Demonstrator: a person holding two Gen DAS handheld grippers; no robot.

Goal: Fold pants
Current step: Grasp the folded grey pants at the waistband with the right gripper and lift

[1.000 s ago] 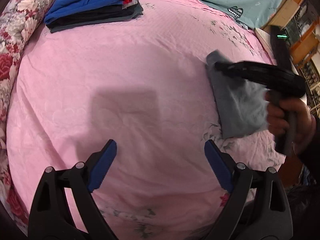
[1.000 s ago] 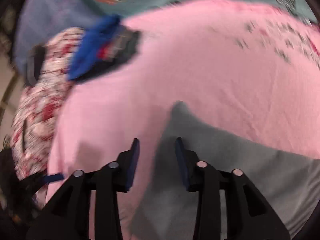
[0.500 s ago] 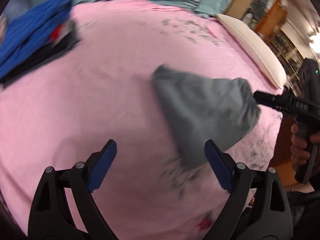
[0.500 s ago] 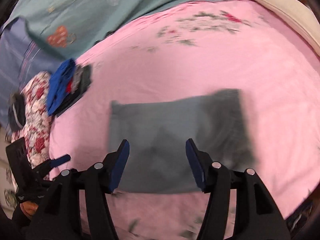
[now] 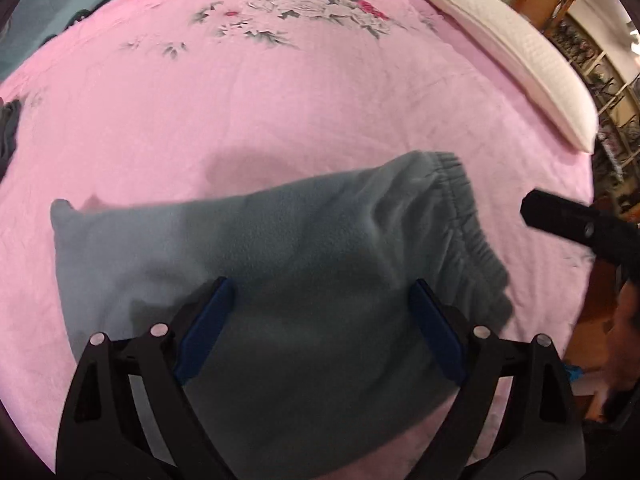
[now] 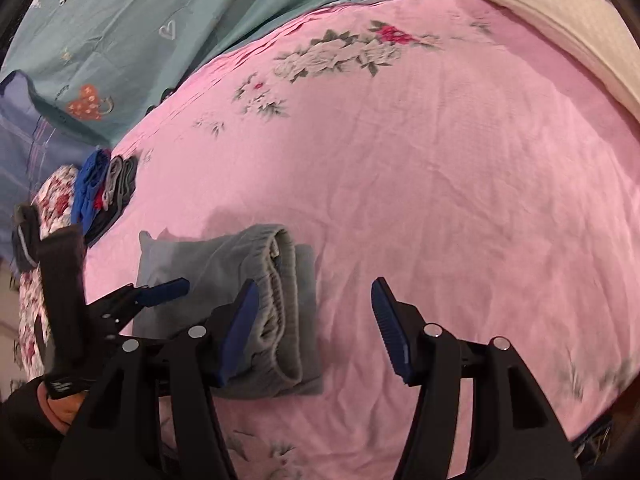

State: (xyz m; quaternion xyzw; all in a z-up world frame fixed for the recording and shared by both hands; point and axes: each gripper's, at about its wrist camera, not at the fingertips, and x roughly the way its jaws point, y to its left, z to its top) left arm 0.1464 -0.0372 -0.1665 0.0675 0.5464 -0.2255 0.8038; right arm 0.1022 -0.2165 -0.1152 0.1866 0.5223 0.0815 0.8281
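- Grey pants [image 6: 224,304] lie folded into a compact rectangle on the pink bedspread [image 6: 460,184], toward its near edge; elastic waistband [image 6: 276,280] is on top and bunched.
- Left tool [image 5: 320,328]: jaws spread wide, blue pads above the pants on either side of the fold's middle; nothing gripped. Contact with the fabric cannot be told.
- Right tool [image 6: 314,328]: jaws part-open, nothing between them. Left pad sits over the waistband edge, right pad over bare bedspread.
- In the right wrist view the left tool [image 6: 160,294] shows at the pants' left side, with a hand [image 6: 60,404] on its handle.
- Stack of folded clothes [image 6: 102,192], blue on top, sits at the bedspread's far left edge.
- Cream pillow [image 5: 500,52] lies along the right side.
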